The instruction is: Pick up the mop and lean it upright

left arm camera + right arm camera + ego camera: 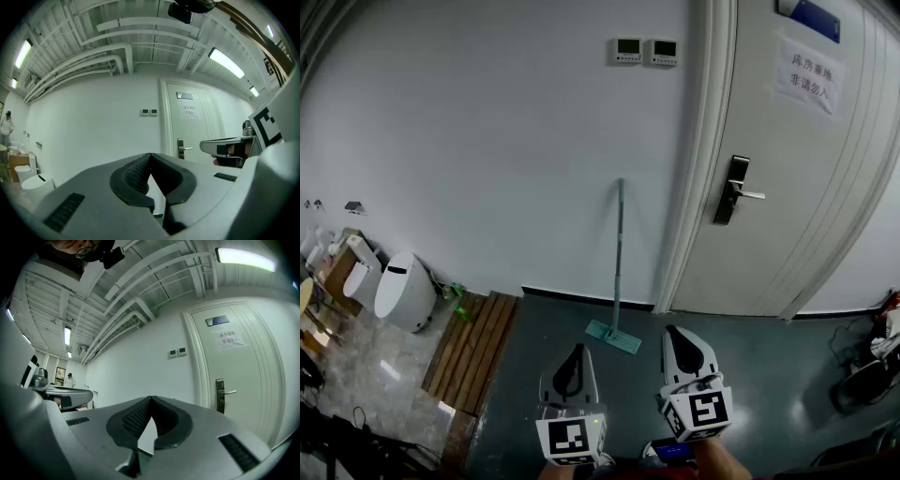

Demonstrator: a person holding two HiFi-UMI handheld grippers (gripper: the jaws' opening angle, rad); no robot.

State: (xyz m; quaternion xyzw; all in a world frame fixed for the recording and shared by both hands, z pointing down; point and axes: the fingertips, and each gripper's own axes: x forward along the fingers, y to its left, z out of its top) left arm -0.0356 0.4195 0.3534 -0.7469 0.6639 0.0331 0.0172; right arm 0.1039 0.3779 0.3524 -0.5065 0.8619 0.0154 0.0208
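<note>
Leaning upright on the wall beside the door frame, the mop stands across open floor from the left gripper and right gripper, each with jaws pressed together, empty.

My head camera looks forward and steeply down, taking in the floor, the wall and the door well ahead, with my left gripper and right gripper at its bottom edge. Each gripper's camera sits close behind its own fingers, facing level at that same door and the wall panels. Each catches the other gripper at its side.
</note>
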